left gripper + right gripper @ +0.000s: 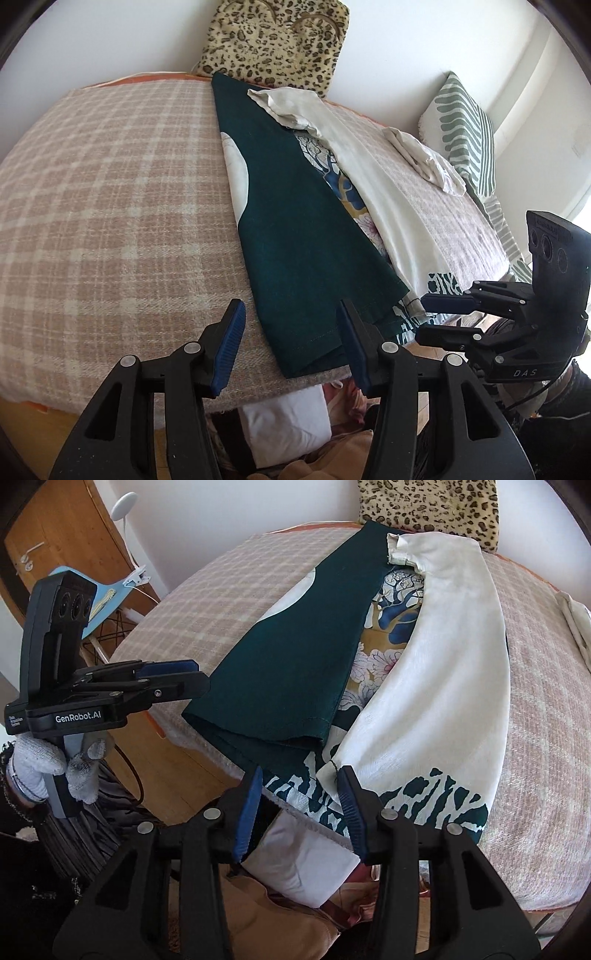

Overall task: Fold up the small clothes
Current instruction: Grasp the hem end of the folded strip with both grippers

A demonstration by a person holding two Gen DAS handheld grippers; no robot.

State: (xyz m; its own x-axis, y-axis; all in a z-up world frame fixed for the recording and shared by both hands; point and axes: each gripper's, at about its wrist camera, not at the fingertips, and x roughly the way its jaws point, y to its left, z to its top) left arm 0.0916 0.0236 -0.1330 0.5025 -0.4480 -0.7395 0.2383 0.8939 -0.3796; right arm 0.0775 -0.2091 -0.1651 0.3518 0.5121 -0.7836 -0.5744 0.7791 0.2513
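Observation:
A garment lies lengthwise on the plaid bed cover (110, 192). Its left side is folded in, showing dark green cloth (295, 229) (295, 657). Its right side is folded in too, showing a cream underside (391, 206) (443, 686). A printed strip (391, 613) shows between the two folds. My left gripper (291, 314) (201, 679) stands open over the near green hem, held by a gloved hand (37, 764). My right gripper (301, 786) (421, 317) is open, its pads on either side of the patterned hem (295, 794) by the cream corner, not pressing it.
A leopard cushion (273, 40) leans on the wall at the head of the bed. A green-striped pillow (465, 129) and a crumpled cream cloth (424, 158) lie to the right. A wooden door (66, 542), a lamp (123, 506) and a blue chair (103, 602) stand on the left.

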